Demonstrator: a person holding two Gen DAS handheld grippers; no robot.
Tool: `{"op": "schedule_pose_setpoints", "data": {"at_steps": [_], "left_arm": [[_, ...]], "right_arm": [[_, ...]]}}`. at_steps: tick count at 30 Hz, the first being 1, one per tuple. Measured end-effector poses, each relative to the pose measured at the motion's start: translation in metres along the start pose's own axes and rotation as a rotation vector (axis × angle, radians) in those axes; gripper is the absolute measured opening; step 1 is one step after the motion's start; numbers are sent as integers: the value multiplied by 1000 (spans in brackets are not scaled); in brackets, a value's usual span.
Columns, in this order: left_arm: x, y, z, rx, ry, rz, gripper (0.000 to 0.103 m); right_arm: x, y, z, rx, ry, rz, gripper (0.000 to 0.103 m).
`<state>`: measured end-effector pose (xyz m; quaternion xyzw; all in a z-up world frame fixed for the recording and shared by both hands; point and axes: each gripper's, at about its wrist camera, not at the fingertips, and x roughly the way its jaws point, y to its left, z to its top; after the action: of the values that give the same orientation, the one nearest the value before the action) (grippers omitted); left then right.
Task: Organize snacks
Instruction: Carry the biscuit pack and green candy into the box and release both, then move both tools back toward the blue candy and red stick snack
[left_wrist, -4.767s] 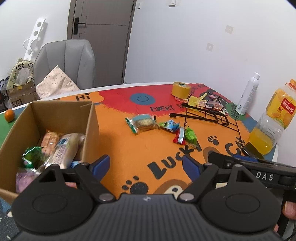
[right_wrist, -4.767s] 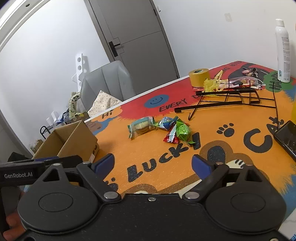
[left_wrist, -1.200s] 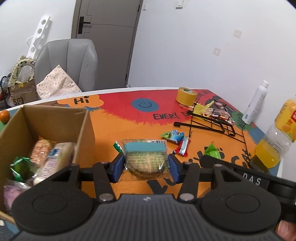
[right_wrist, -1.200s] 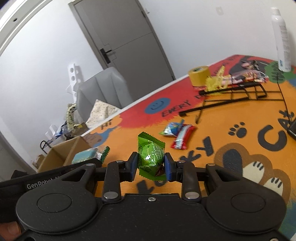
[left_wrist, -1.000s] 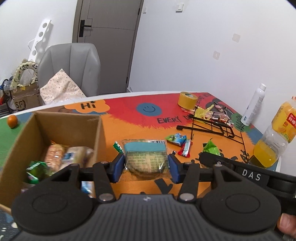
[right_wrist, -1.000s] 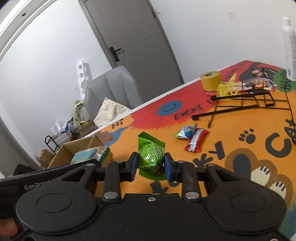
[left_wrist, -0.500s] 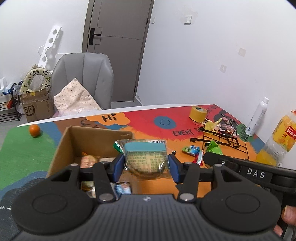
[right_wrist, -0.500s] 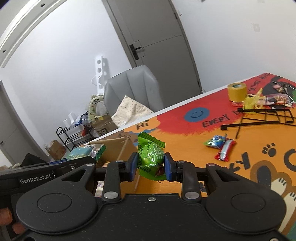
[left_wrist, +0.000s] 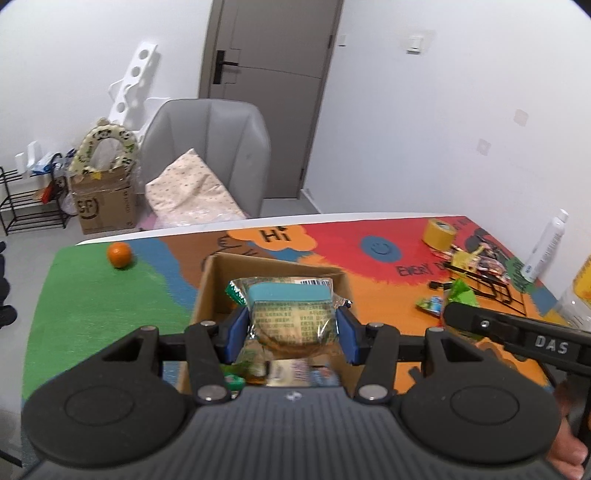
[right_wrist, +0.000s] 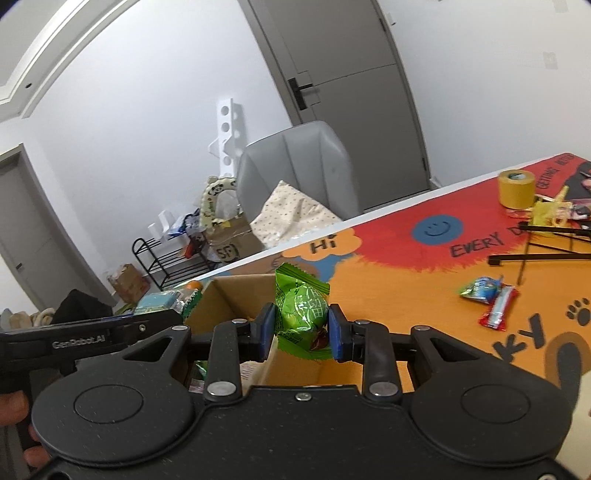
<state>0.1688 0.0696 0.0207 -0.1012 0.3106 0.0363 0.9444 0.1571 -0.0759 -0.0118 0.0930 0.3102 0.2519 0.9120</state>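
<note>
Orange (left_wrist: 119, 254) on green mat corner; tape roll (left_wrist: 438, 233), spray bottle (left_wrist: 546, 246) far right.

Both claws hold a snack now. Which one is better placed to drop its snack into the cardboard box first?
Probably left. The left claw holds the clear-wrapped biscuit pack over the open brown cardboard box; the right claw's green candy packet sits over its right wall.

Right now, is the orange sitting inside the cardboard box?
No, the orange sits on the green part of the mat, well apart from the box.
</note>
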Motion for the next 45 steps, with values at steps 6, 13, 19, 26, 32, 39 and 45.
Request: {"op": "schedule_pose_setpoints", "data": {"at_steps": [6,13,19,26,32,39,45], "left_arm": [[13,20,0,-36,14,14,50],[31,27,4,-49,15,3,50],[51,32,11,-71,21,15,51],[52,45,15,-125,-1,37,57],[45,54,8,-139,4,38,67],[37,52,-1,-105,1,45,79],[31,50,-7,-110,-7,61,86]], "right_arm": [[17,13,1,-19,23,15,28],[36,24,2,-33,49,20,28],[52,26,4,-32,66,19,28],[69,33,5,-32,78,39,28],[80,37,7,-3,75,75,31],[76,35,4,25,53,69,59],[66,28,-2,32,53,39,59]]}}
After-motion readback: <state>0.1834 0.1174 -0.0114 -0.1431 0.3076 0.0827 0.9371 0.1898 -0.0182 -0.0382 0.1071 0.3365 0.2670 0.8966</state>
